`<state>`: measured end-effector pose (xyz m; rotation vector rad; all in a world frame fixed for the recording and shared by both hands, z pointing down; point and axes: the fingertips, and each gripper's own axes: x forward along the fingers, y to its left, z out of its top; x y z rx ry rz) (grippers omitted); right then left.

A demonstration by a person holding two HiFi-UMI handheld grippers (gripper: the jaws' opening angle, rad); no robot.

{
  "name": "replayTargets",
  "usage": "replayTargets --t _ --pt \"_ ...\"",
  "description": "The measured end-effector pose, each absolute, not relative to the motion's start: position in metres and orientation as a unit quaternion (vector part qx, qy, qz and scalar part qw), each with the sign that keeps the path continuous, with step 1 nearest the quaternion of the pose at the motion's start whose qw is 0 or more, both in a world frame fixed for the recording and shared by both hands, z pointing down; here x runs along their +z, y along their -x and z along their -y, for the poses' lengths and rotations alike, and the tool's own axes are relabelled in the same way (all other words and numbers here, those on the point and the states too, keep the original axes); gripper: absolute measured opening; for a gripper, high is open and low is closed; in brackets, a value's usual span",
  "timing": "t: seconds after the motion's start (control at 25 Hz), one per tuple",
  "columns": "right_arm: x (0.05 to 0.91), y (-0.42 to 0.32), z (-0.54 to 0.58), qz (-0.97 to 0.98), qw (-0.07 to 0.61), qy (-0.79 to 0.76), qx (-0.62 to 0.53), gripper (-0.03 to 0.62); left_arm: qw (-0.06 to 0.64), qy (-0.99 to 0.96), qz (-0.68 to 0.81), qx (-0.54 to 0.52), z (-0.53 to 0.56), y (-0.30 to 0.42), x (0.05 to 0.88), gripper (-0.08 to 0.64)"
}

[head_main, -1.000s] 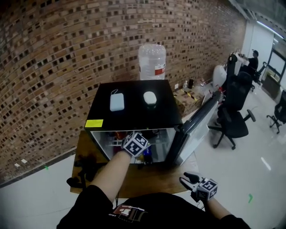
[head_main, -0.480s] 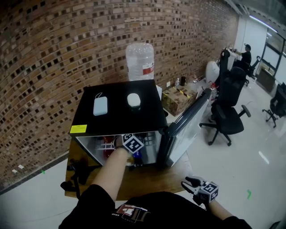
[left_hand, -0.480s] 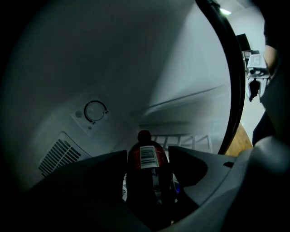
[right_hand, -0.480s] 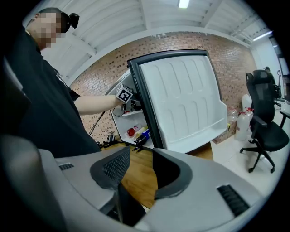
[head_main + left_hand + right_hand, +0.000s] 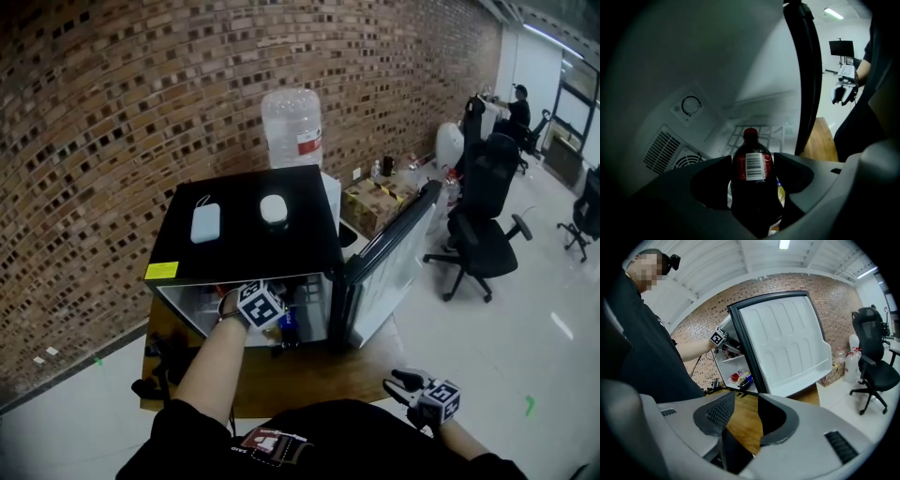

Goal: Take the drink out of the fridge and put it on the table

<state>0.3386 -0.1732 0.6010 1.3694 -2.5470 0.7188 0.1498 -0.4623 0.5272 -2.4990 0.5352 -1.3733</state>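
Drink bottle (image 5: 753,183) clamped in the left gripper (image 5: 752,163), inside the fridge (image 5: 246,225) near its open front.

Bottle base is cut off behind the gripper body. In the head view the bottle can't be picked out, only the marker cube at the fridge mouth. Dark liquid, red cap, red label with a white barcode patch, rounded shoulders. Long axis runs straight up the left gripper view, cap on top. Both dark jaws press its sides. Behind it, dim: smooth white liner, slotted fan vent (image 5: 663,150), wire rack (image 5: 736,136). Fridge top is glossy black; door (image 5: 389,258) stands open with a white moulded inner panel. Right gripper (image 5: 746,404) is low at the person's side, jaws apart and empty, one pad cross-hatched; the wooden table (image 5: 309,375) shows through the gap.
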Motion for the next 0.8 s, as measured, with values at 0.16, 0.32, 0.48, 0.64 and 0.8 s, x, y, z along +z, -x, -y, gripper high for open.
replayTargets --t 0.16,0.32,0.48,0.64,0.8 --pt "0.601 -0.334 0.174 0.855 0.079 -0.452 0.239 0.186 0.108 0.842 -0.159 -0.504 0.449 -0.131 0.532 0.285" --pt "0.603 -0.329 0.174 0.857 0.077 -0.448 0.244 0.186 0.148 0.820 -0.159 -0.529 0.452 -0.135 0.538 0.296" --pt "0.605 -0.326 0.174 0.857 0.078 -0.450 0.238 0.186 0.188 0.795 -0.166 -0.553 0.462 -0.141 0.544 0.305" --pt "0.601 -0.328 0.177 0.857 0.077 -0.455 0.228 0.186 0.181 0.806 -0.158 -0.540 0.456 -0.147 0.542 0.304" --pt "0.584 -0.325 0.186 0.867 0.067 -0.447 0.210 0.186 0.152 0.847 -0.169 -0.480 0.436 -0.149 0.533 0.302"
